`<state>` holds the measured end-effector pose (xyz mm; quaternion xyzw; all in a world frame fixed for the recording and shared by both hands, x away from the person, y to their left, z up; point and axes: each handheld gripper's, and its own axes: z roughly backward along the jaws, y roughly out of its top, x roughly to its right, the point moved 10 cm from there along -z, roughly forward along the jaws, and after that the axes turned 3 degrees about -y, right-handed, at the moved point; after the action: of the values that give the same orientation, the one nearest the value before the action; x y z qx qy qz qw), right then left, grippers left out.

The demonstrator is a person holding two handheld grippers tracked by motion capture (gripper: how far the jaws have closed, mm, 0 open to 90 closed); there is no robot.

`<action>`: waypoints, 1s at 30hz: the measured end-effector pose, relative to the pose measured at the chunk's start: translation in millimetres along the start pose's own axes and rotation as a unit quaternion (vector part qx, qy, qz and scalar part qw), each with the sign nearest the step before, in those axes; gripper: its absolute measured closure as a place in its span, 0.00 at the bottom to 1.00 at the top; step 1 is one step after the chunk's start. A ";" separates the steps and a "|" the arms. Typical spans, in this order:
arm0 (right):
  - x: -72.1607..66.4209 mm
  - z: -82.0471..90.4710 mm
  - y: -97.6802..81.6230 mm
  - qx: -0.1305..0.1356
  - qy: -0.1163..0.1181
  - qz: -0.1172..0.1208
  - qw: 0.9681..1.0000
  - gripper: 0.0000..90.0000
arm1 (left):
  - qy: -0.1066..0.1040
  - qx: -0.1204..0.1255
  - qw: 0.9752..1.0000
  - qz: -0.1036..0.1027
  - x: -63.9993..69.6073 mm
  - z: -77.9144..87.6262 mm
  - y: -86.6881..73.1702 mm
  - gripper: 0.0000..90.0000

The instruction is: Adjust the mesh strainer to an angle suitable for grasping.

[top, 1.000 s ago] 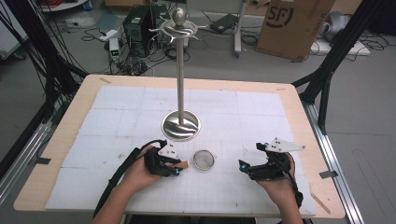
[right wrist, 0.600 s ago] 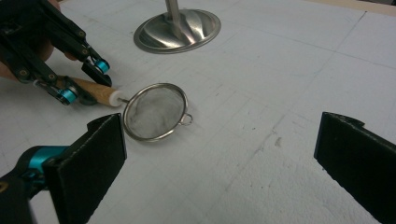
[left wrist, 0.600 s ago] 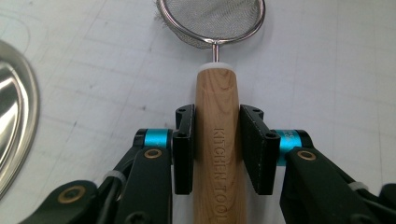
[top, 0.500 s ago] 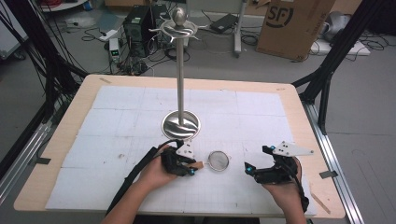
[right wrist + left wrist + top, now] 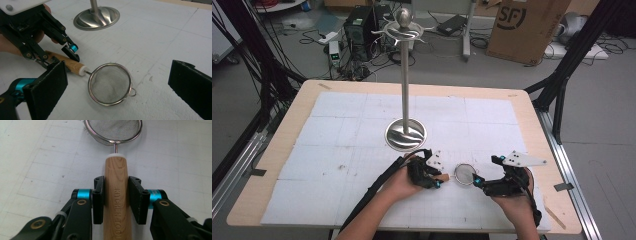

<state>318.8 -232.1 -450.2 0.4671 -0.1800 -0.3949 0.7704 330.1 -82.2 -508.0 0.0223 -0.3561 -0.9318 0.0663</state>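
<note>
A light wooden worktop (image 5: 532, 107) covered by a white gridded mat (image 5: 337, 150) is seen from above. At the left, a forearm enters from the bottom edge, and the left hand-held gripper (image 5: 435, 180) is held near the front of the mat. Its two black jaws are closed onto the wooden handle (image 5: 116, 195) of a small strainer (image 5: 465, 174); the words "KITCHEN TOOL" are printed along the handle. From the left gripper view, the handle is seen clamped between both pads, with the round mesh bowl (image 5: 113, 131) lying just ahead on the mat. Behind the gripper, toward the middle of the worktop, a tall metal stand (image 5: 405, 85) is set upright on a round shiny base (image 5: 405, 135). At the right, the right hand-held gripper (image 5: 478, 181) is held just beside the strainer bowl, its jaws spread wide apart with nothing between them. In the right gripper view, the bowl is seen resting on the mat between those jaws, a small wire loop (image 5: 132, 92) projecting from its rim.
</note>
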 end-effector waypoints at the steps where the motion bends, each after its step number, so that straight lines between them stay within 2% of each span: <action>1: 0.0 0.0 0.0 0.000 0.000 0.000 1.000 0.01 | 0.001 0.000 1.000 0.003 0.4 0.3 -0.4 0.75; 3: 0.3 -0.4 0.2 0.000 0.000 0.002 1.000 0.01 | 0.003 0.000 1.000 0.006 -0.2 2.7 -1.6 0.71; 7: -0.5 -2.7 0.0 -0.001 0.002 0.003 1.000 0.01 | 0.007 0.020 1.000 0.019 -1.8 13.5 -2.2 0.65; 13: -2.6 -5.5 1.3 -0.002 0.005 0.005 1.000 0.01 | 0.015 0.023 0.999 0.028 -0.6 25.4 -14.2 0.58; 18: -4.5 -7.7 2.6 -0.002 0.007 0.009 1.000 0.01 | 0.015 0.023 0.999 0.035 2.7 33.3 -26.7 0.57; 20: -5.9 -8.8 3.3 -0.003 0.009 0.007 1.000 0.01 | 0.017 0.025 0.999 0.042 3.5 35.8 -30.5 0.57; 25: -7.3 -9.8 4.4 -0.002 0.011 0.010 1.000 0.01 | 0.017 0.018 0.999 0.046 5.8 40.3 -38.1 0.60; 26: -7.5 -10.1 4.6 -0.002 0.012 0.010 1.000 0.01 | 0.016 0.012 0.999 0.043 6.0 40.7 -39.8 0.61; 27: -7.7 -10.6 4.9 -0.001 0.012 0.012 1.000 0.01 | 0.012 0.005 0.999 0.039 6.6 40.6 -41.6 0.68; 29: -7.8 -10.9 4.8 -0.002 0.013 0.011 1.000 0.01 | 0.013 -0.001 0.999 0.040 7.7 38.6 -42.9 0.69; 30: -7.7 -10.8 4.9 -0.002 0.013 0.011 1.000 0.01 | 0.011 -0.002 0.999 0.034 7.5 37.4 -43.1 0.75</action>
<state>323.2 -218.7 -450.7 0.4685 -0.1746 -0.3806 0.7779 314.7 -26.8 -508.8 0.0205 -0.3538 -0.9295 0.1018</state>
